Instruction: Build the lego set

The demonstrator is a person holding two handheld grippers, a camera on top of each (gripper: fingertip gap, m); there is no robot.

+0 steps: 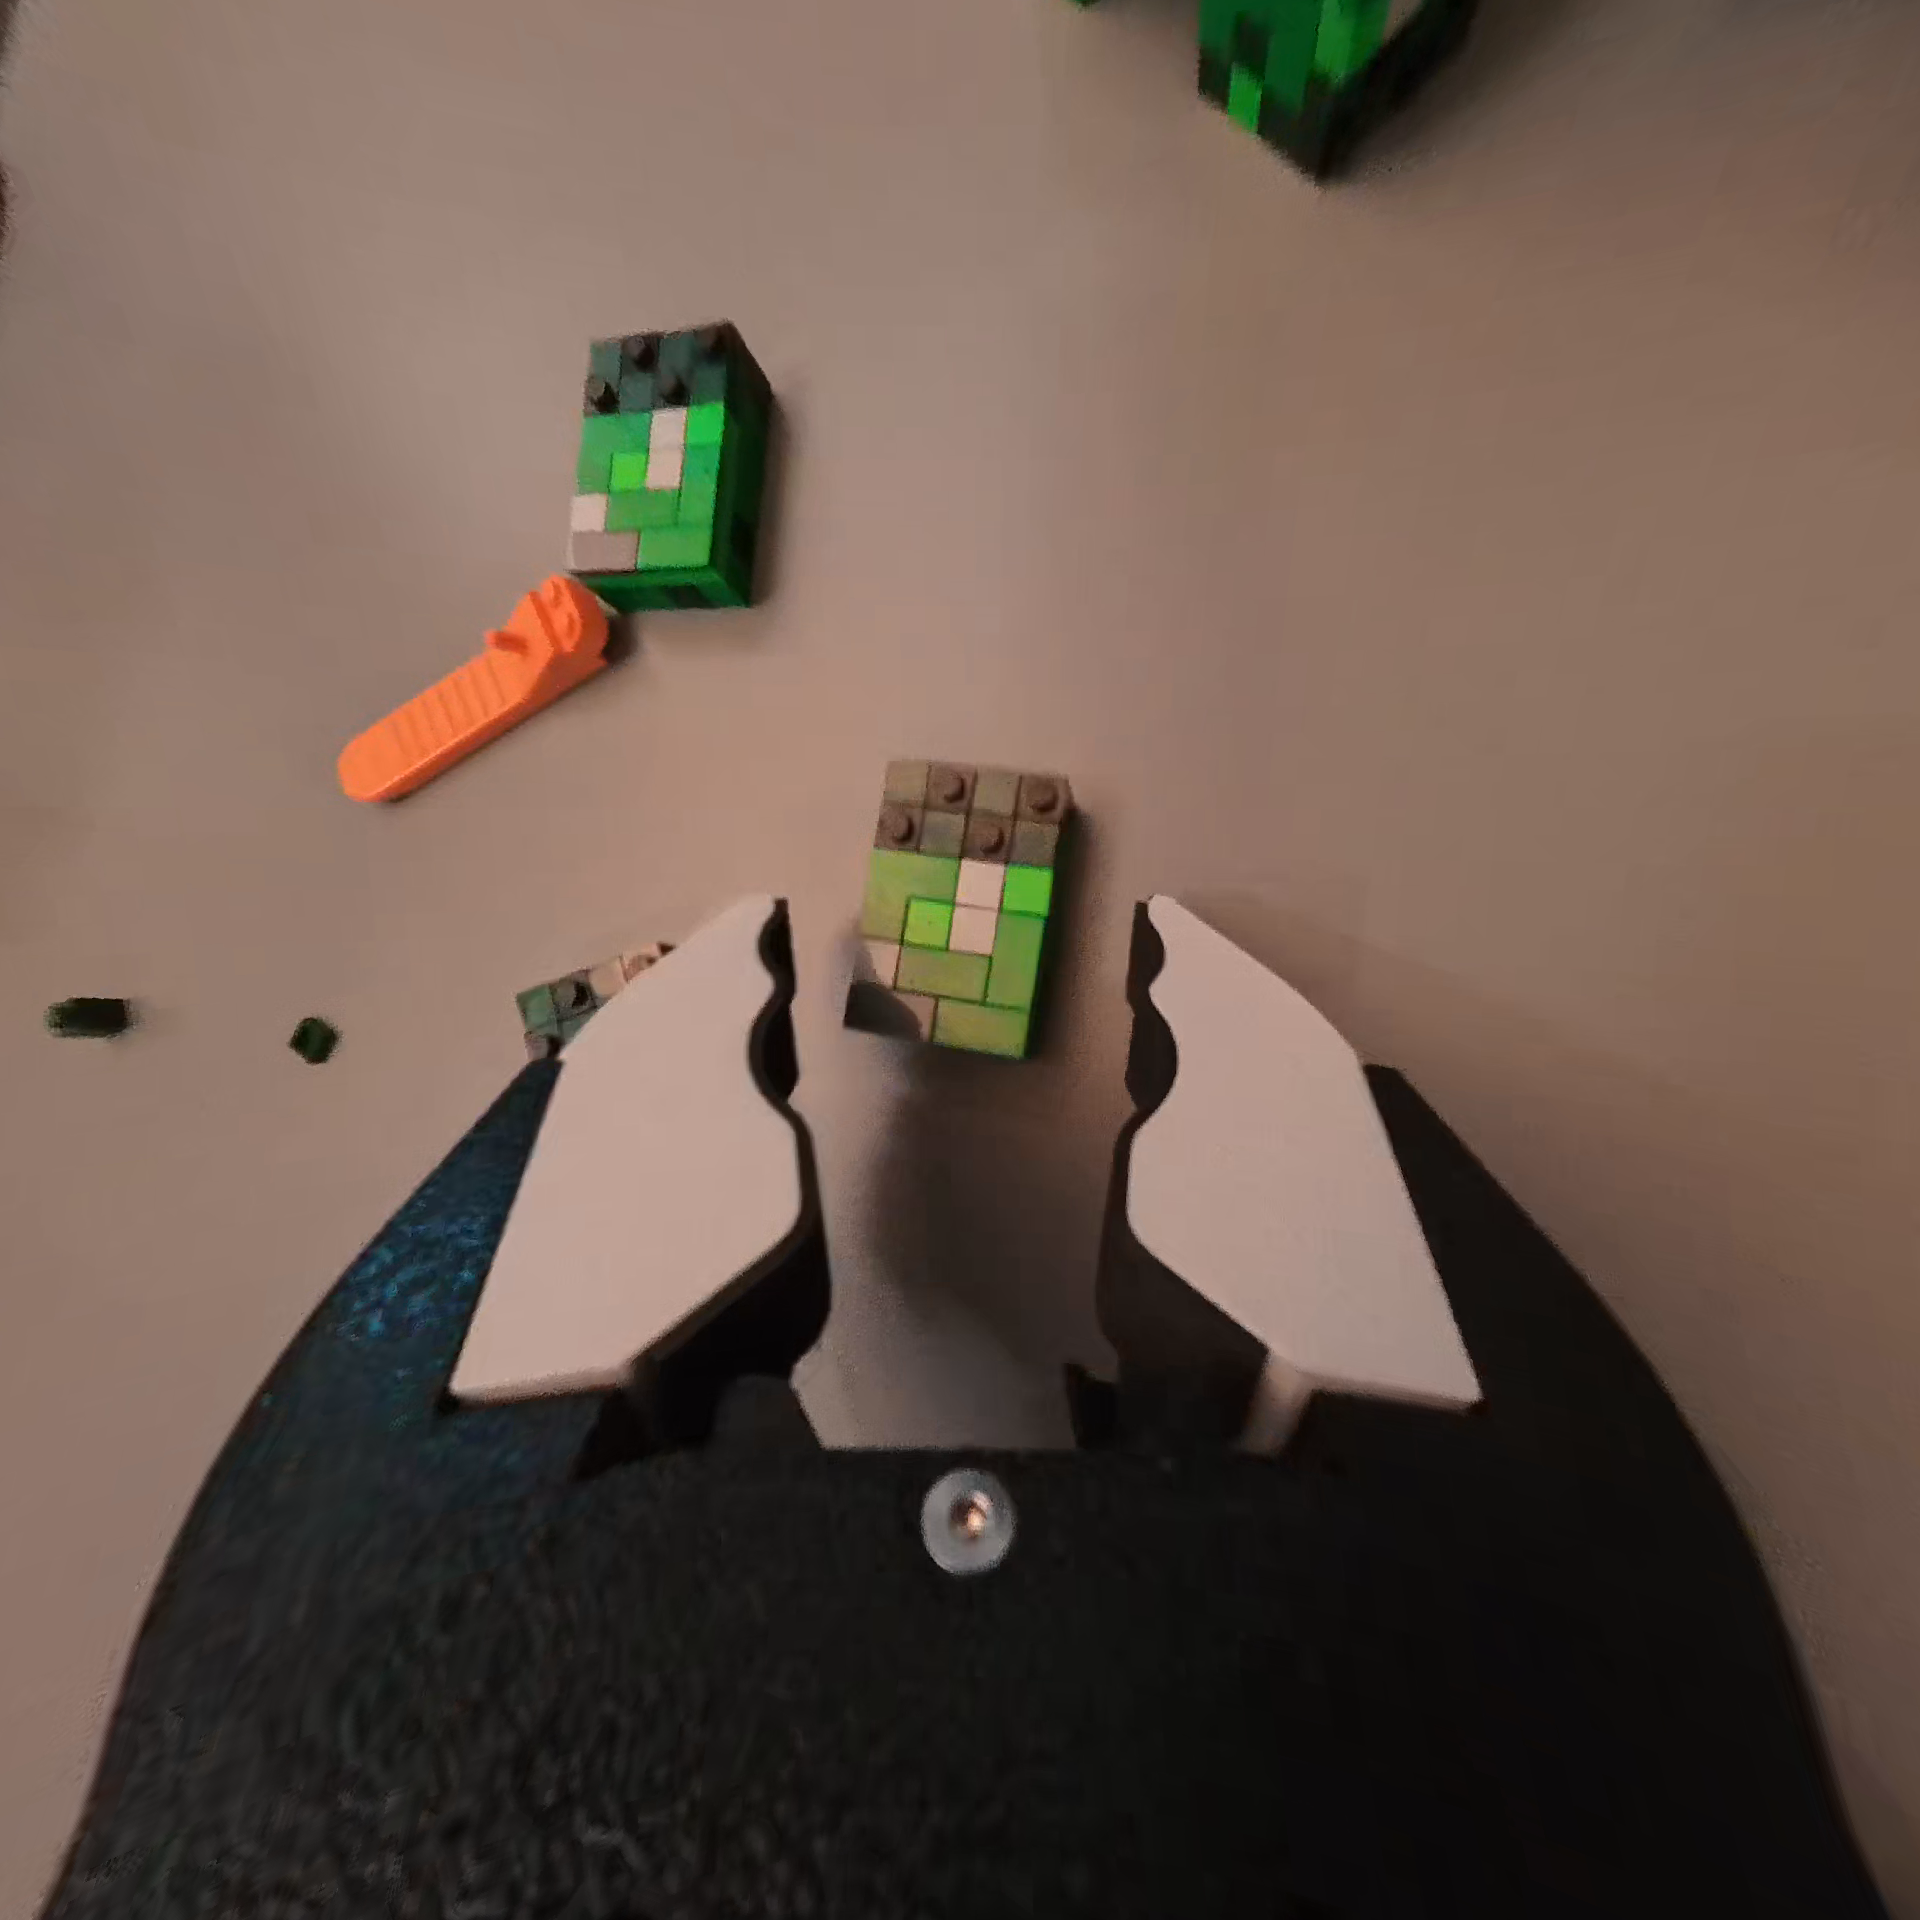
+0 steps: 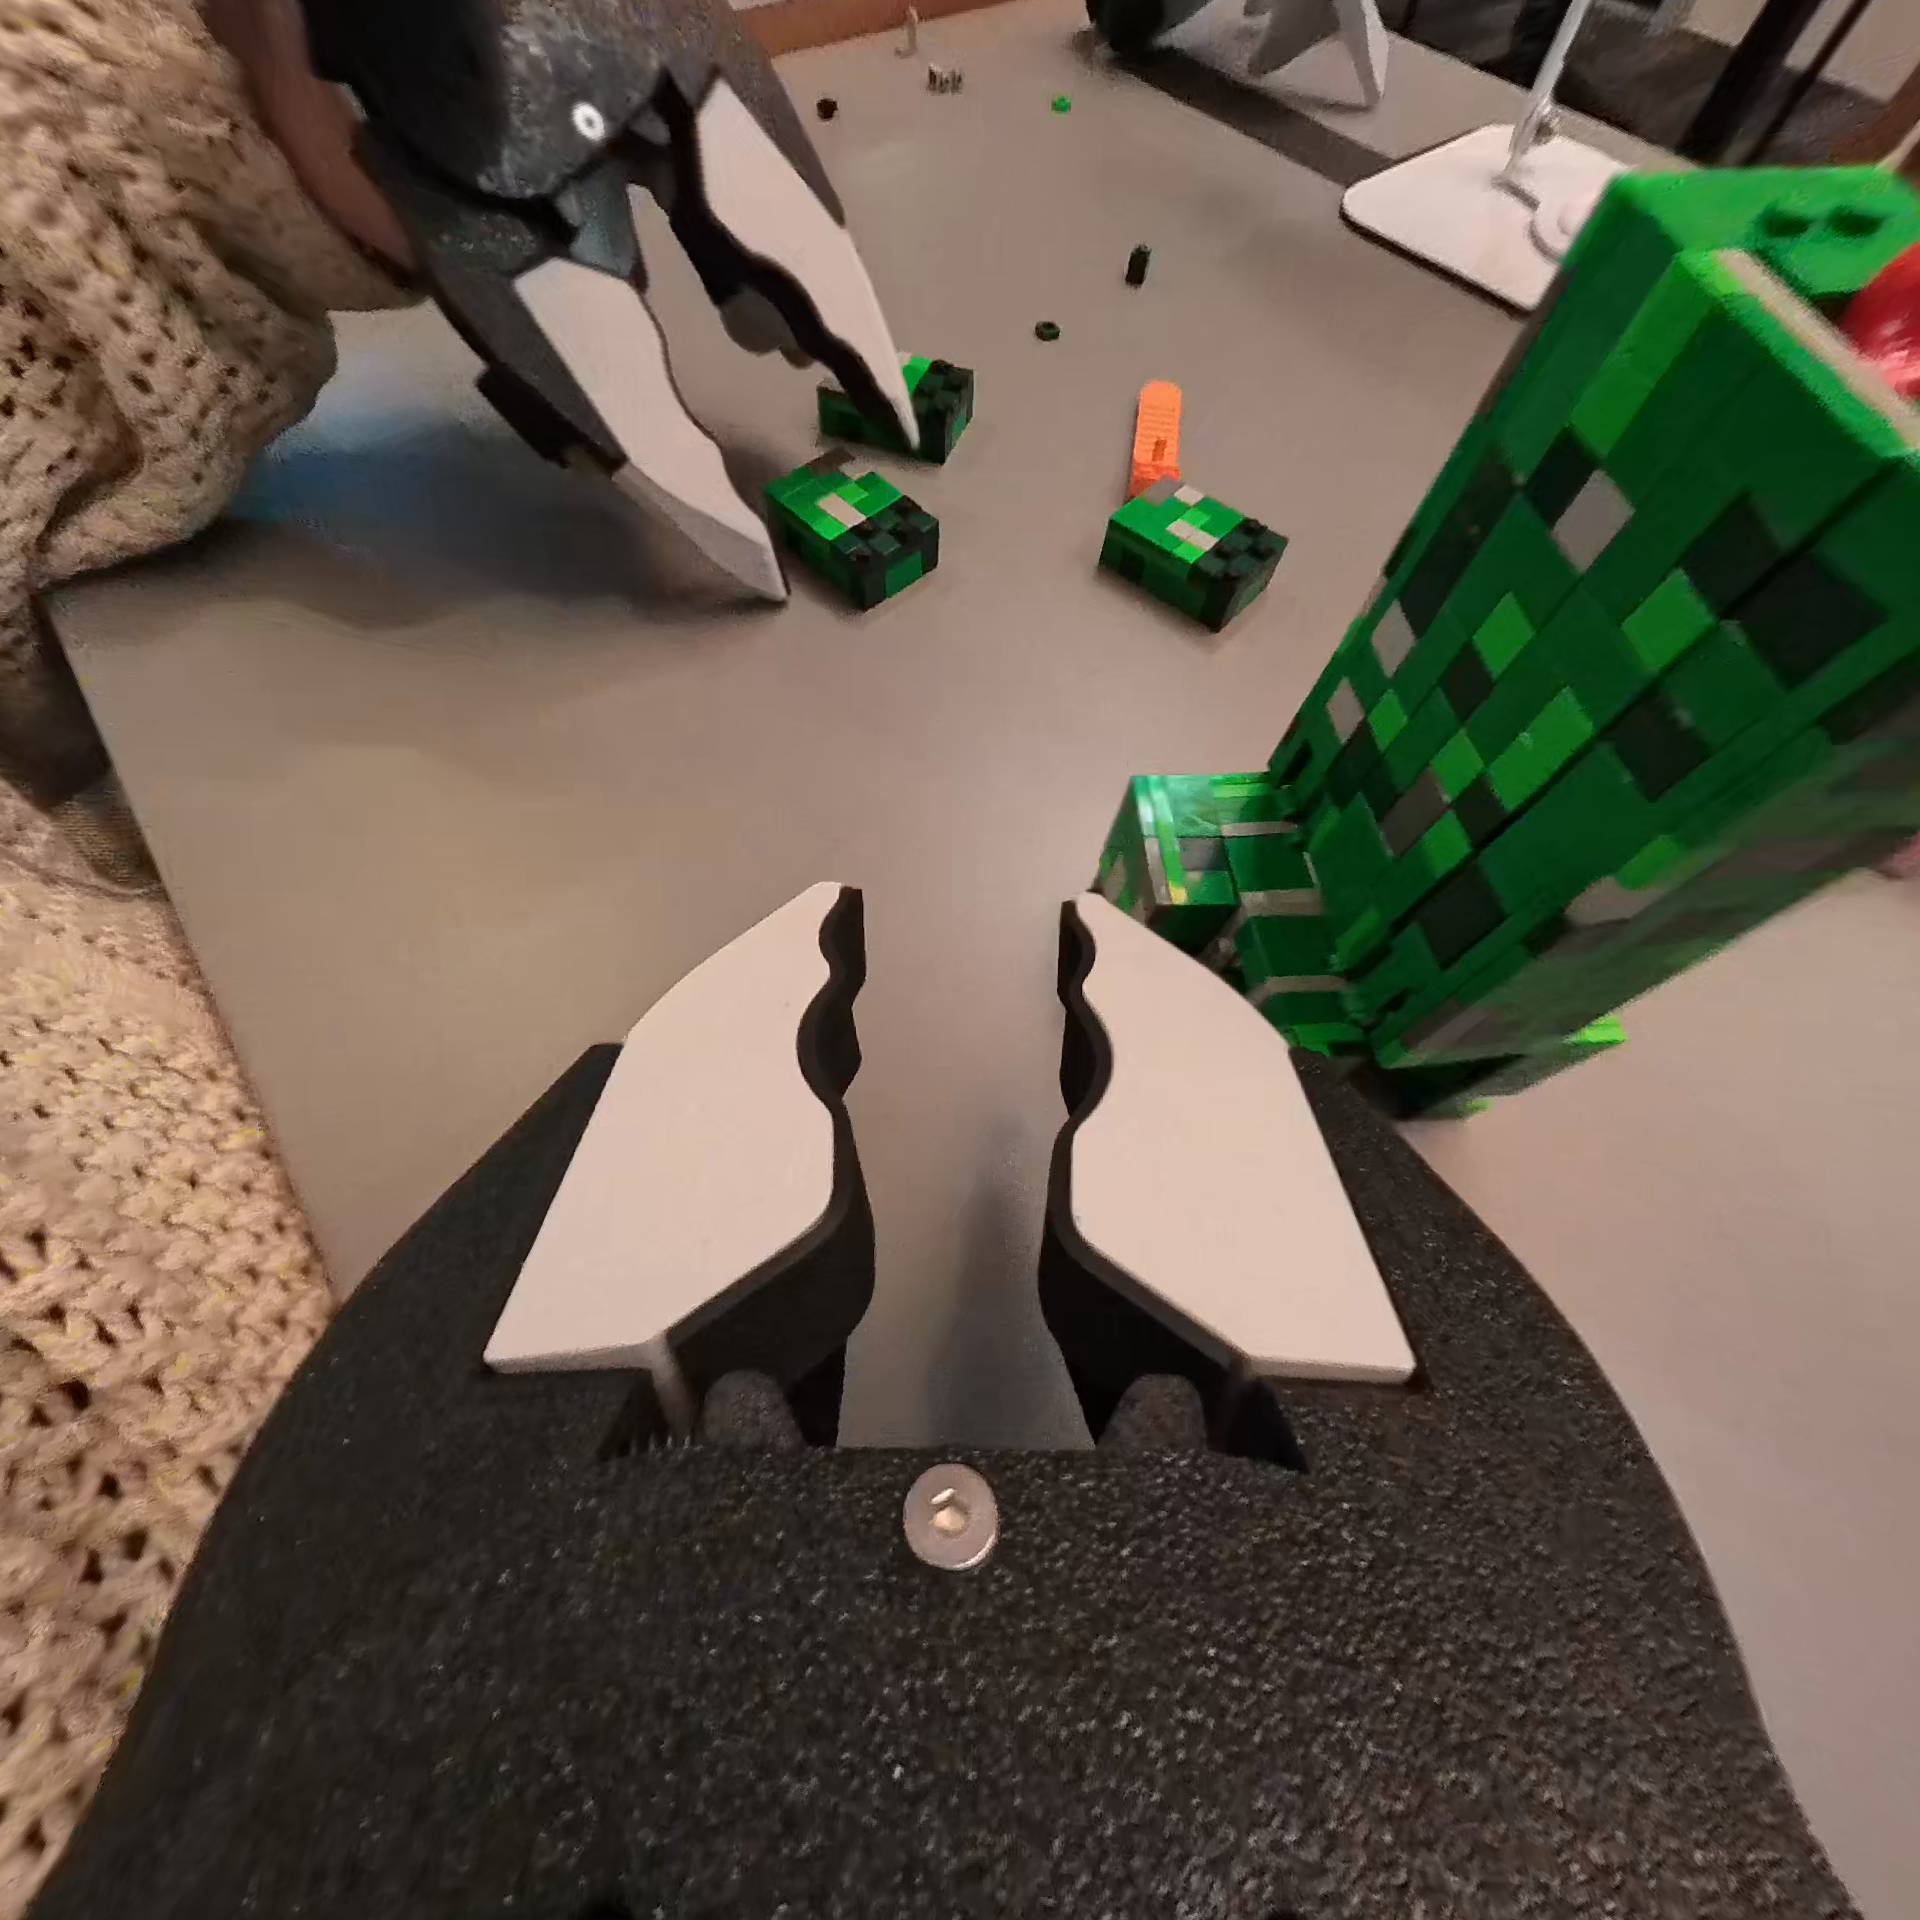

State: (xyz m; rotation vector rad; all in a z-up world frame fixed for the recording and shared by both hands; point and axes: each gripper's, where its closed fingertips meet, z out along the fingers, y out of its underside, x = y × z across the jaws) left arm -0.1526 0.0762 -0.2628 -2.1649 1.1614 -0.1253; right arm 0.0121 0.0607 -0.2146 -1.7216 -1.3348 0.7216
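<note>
Left gripper jaws spread wide, empty, straddling small green-and-white brick block on grey table | right gripper jaws parted, empty, just beside tall green pixel-patterned brick tower | orange ridged plastic brick separator beyond small block, touching second green block

Three small green brick blocks lay on their sides on the grey table, studs exposed. A tall green-patterned body leaned tilted at right.

Three small blocks on table, separator tool behind, tall build right.
</note>
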